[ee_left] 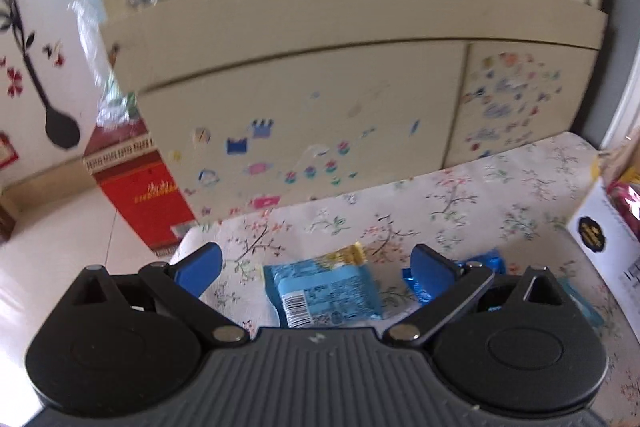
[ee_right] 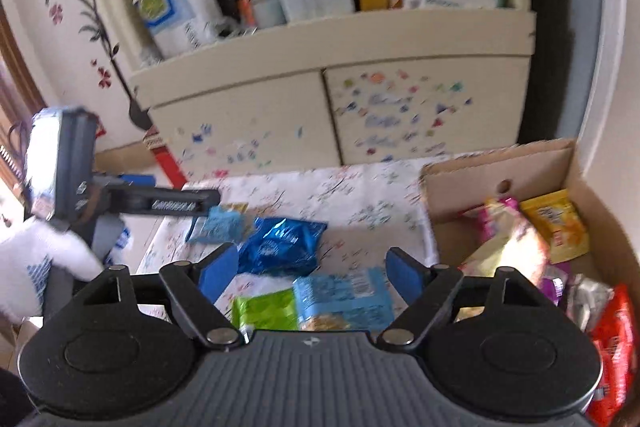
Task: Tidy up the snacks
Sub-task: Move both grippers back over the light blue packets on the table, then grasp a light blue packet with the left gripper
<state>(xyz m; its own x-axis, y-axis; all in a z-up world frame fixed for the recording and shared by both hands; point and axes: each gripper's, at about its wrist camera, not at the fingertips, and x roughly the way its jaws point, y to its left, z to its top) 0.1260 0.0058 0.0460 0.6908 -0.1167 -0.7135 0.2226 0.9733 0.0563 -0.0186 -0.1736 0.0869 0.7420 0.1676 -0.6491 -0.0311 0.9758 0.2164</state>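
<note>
The left gripper has its jaws spread wide and grasps nothing. A light blue snack packet lies flat between them on the flowered tablecloth, its barcode toward the camera. Just beyond the right-side jaw sits a dark blue foil packet, partly hidden by the finger.

The right gripper is also released — nothing touches its blue pads. Under and between the jaws lie a light blue packet and a green packet, side by side. Ahead of the left-side jaw rests the dark blue foil bag. Outside the right-side jaw stands a cardboard box filled with colourful snack bags — yellow, pink, red.
</note>
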